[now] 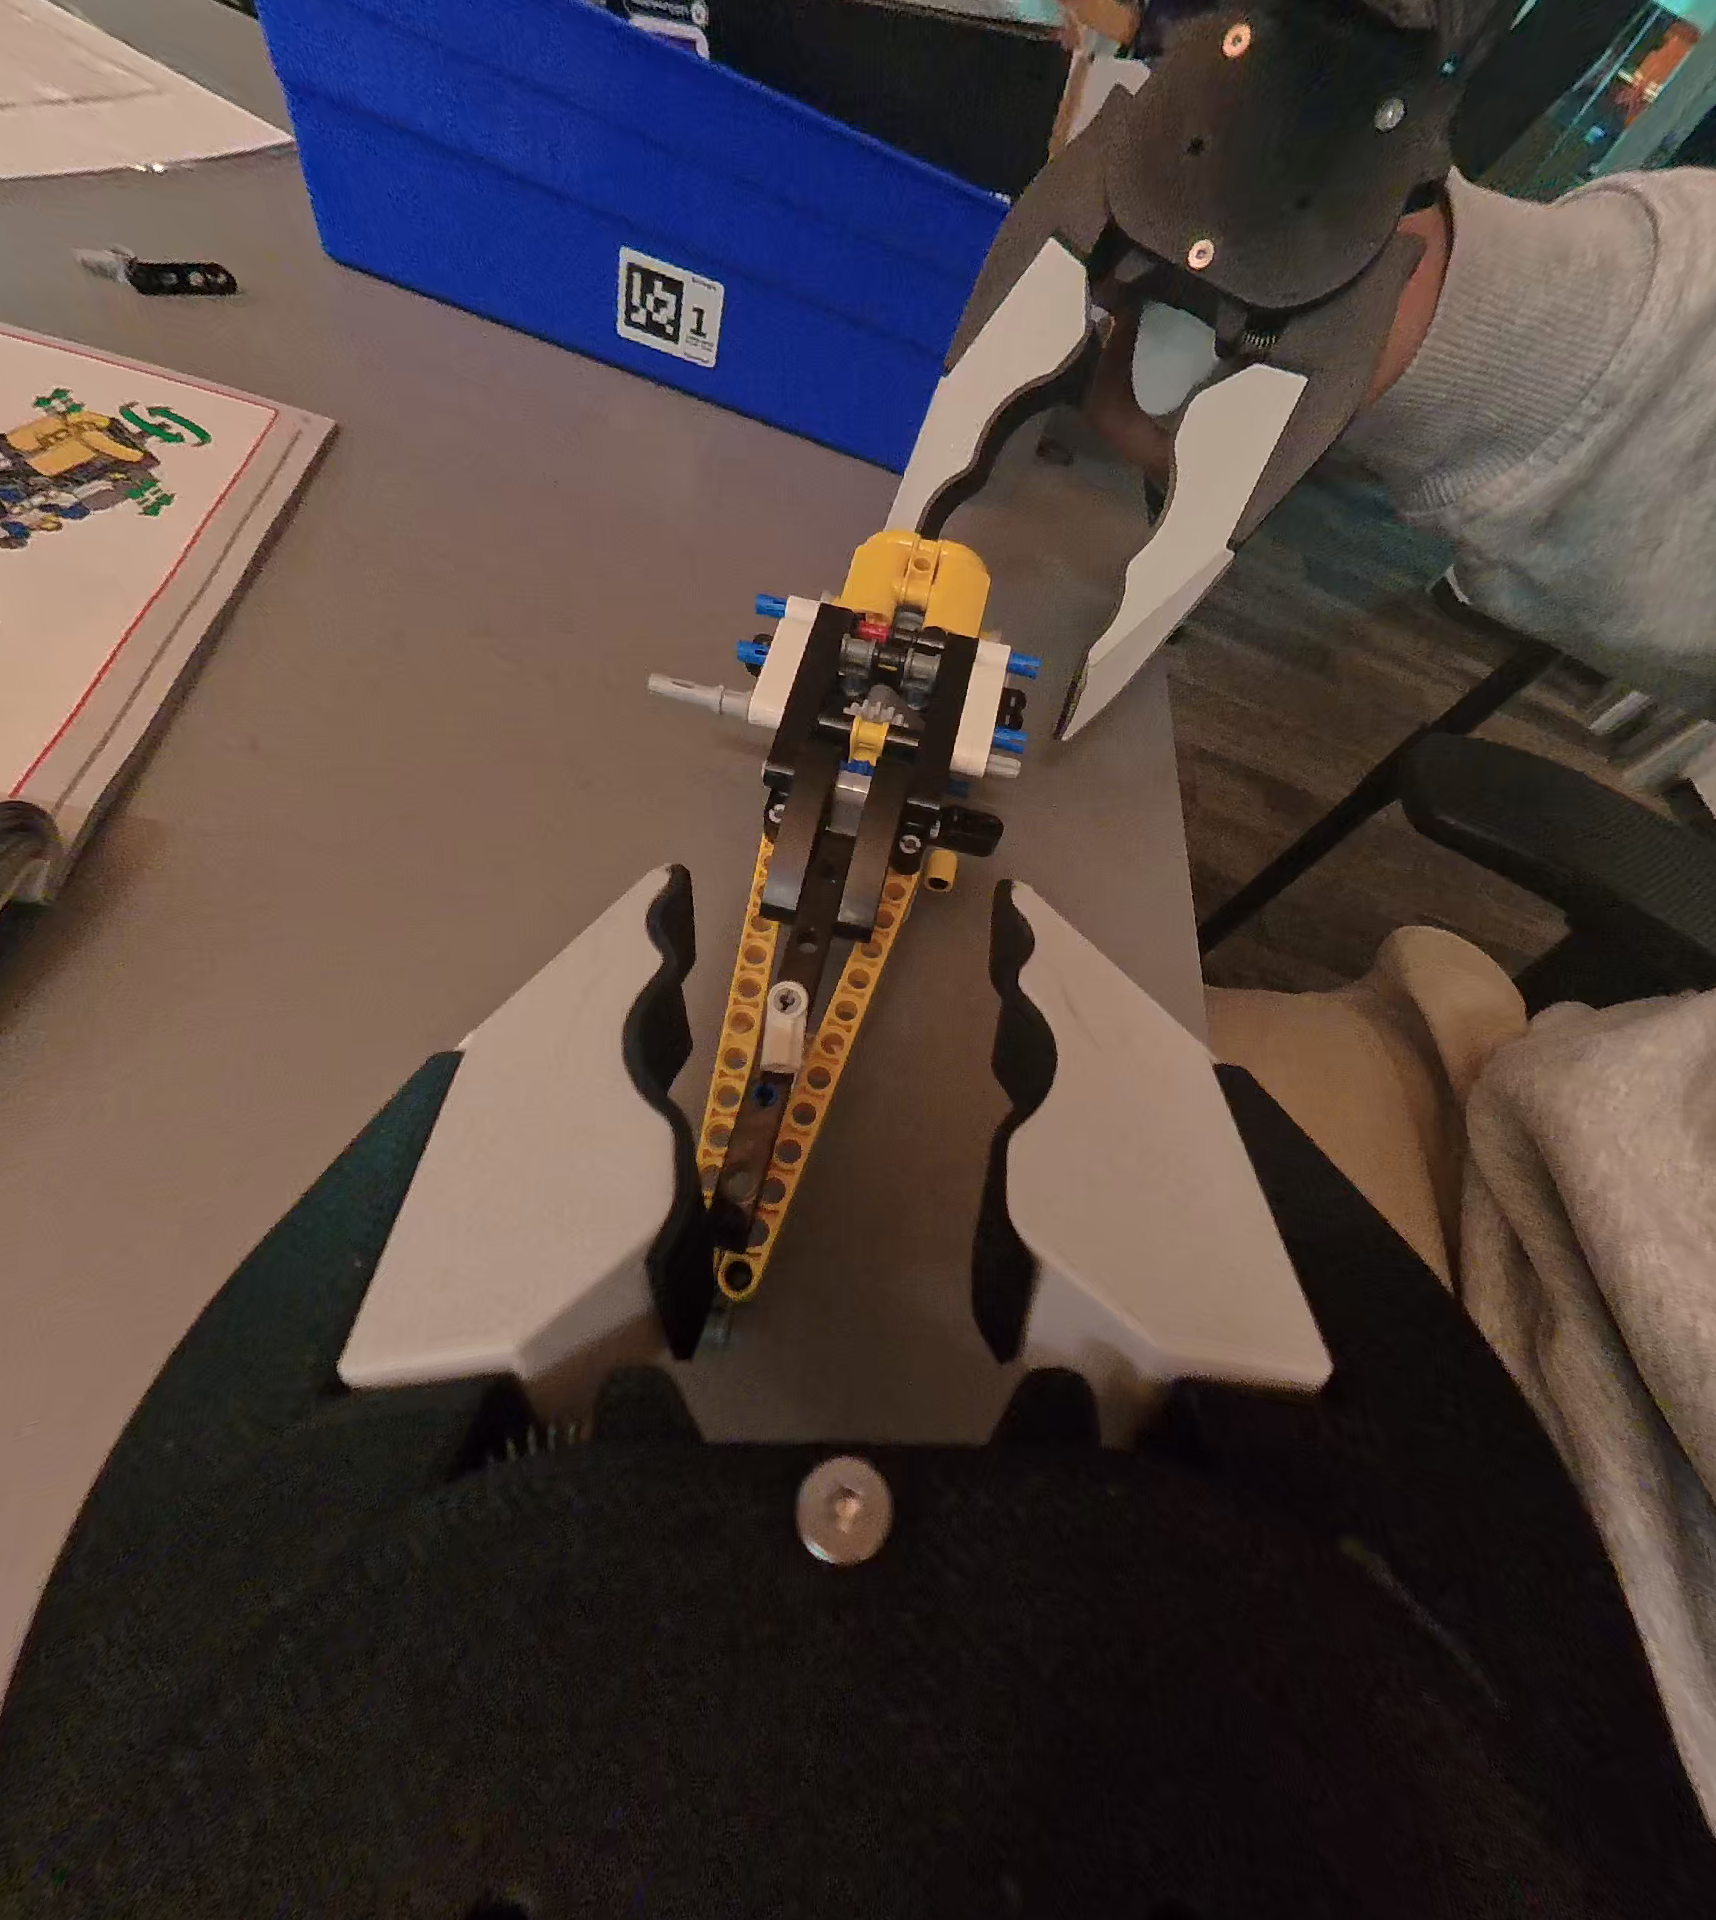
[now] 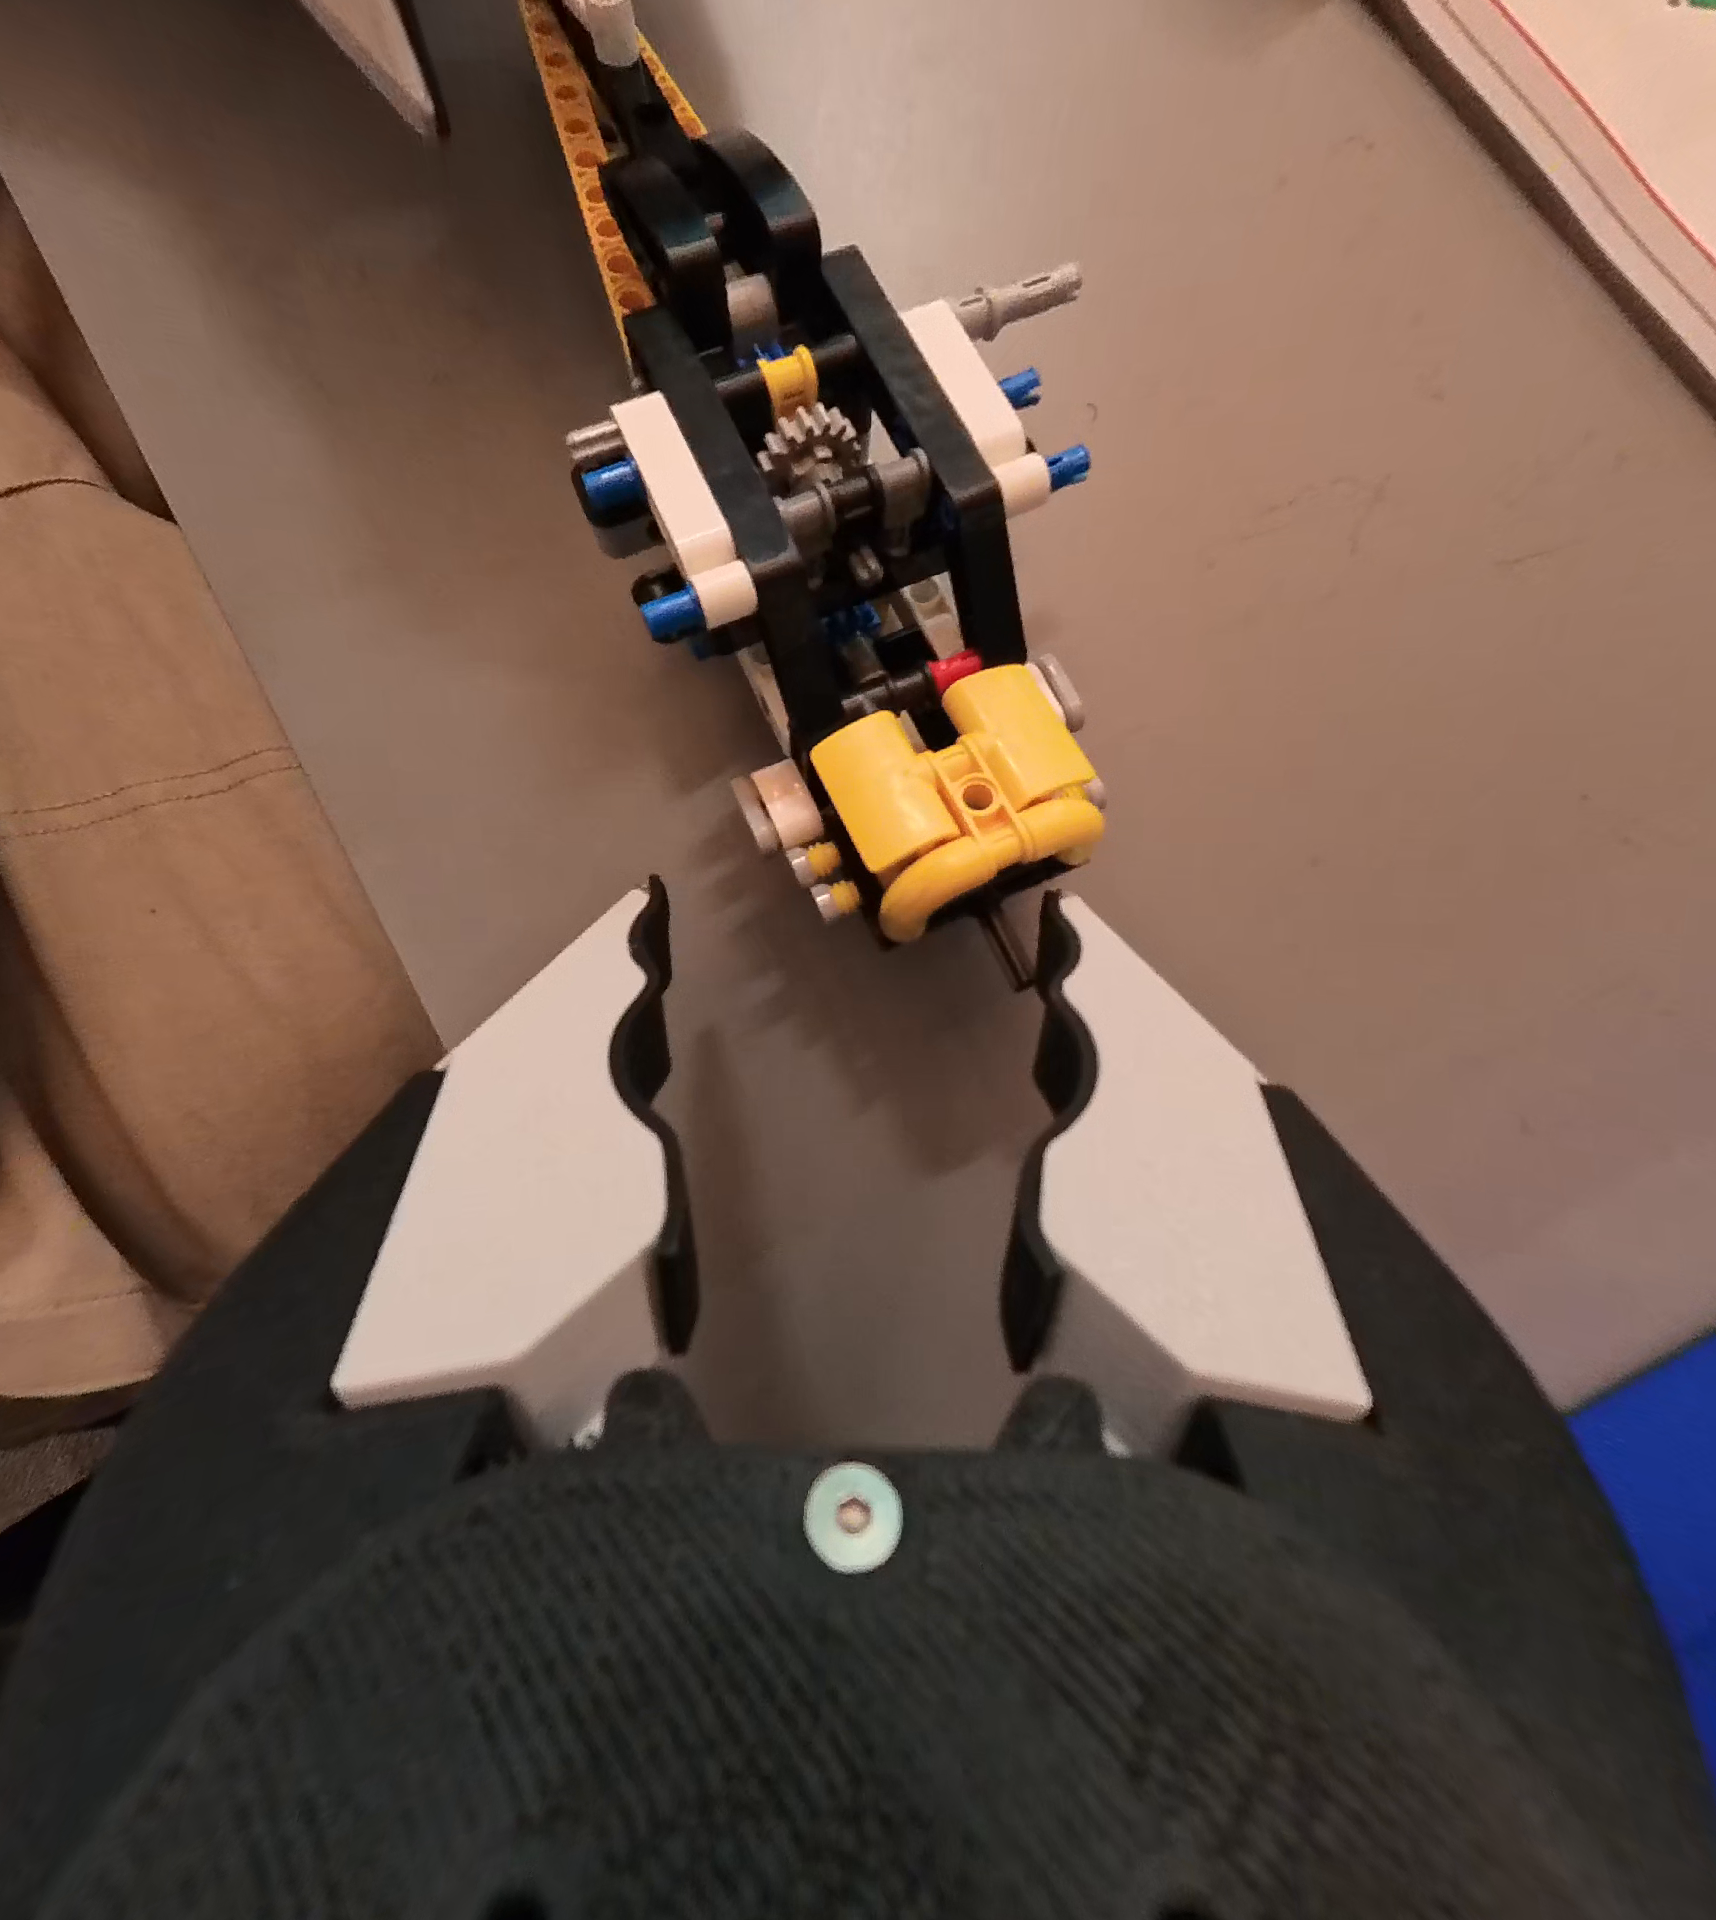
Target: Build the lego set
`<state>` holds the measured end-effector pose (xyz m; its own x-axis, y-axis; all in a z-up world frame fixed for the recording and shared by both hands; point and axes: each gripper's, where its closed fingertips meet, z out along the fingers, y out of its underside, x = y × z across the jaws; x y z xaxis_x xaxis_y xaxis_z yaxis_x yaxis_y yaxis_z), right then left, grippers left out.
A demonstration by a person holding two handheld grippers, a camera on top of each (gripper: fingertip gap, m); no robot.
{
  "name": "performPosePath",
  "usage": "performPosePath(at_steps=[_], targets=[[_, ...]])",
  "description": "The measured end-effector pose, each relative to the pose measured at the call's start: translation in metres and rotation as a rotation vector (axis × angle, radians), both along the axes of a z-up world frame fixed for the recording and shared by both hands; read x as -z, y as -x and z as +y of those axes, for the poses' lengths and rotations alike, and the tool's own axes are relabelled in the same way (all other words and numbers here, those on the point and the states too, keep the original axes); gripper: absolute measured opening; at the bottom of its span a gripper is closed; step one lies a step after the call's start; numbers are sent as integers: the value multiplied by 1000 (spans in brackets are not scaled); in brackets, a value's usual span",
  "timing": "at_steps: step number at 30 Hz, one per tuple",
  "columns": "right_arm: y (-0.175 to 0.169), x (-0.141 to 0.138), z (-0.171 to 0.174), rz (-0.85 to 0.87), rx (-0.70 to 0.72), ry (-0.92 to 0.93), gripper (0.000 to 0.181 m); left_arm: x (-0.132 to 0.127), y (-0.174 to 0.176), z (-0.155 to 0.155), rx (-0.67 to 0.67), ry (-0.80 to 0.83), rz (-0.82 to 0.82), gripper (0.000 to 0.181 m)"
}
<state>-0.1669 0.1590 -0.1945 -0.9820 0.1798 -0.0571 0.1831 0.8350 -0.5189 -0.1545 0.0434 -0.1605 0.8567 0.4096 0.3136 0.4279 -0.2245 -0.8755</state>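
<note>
On the grey counter point(image 1: 397, 644) lies the lego model point(image 1: 864, 748), a long narrow build near the counter's edge. Its long axis runs from the left claw point(image 1: 838, 1049) toward the right claw point(image 1: 999, 623), so in the left wrist view it stretches straight away from the camera. The thin end, two yellow beams point(image 1: 838, 1049) that meet in a point, aims at the left claw; the thick end, a black frame point(image 2: 833, 478) with white blocks, blue pins, a grey gear point(image 2: 812, 452) and a yellow cap point(image 2: 958, 800), aims at the right claw point(image 2: 849, 935).

The left claw is spread wide. The pointed tip of the beams lies between its fingers, close against the inner pad of its left finger point(image 1: 542, 1164); whether pad and beam touch I cannot tell. The other finger stands apart from the model.

The right claw is also spread and grips nothing. In its own view the yellow cap sits just beyond its fingertips, slightly right of the gap's middle, and a short black axle under the cap reaches to the inner edge of the right-hand finger point(image 2: 1155, 1132). In the left wrist view that claw hangs tilted above the far end of the model.

An open booklet point(image 1: 75, 582) lies to the left of the model, well apart. A blue bin point(image 1: 542, 177) stands beyond it, and small black parts point(image 1: 179, 275) lie loose near the bin.
</note>
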Motion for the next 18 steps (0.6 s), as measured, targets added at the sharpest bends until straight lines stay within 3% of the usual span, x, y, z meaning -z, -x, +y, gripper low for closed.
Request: performPosePath(at_steps=[14, 18], targets=[[1, 0, 9, 7, 25, -8, 74, -1, 3, -2, -14, -21, -7, 56], [12, -12, 16, 51, 66, 4, 81, -3, 5, -4, -23, -38, -13, 56]])
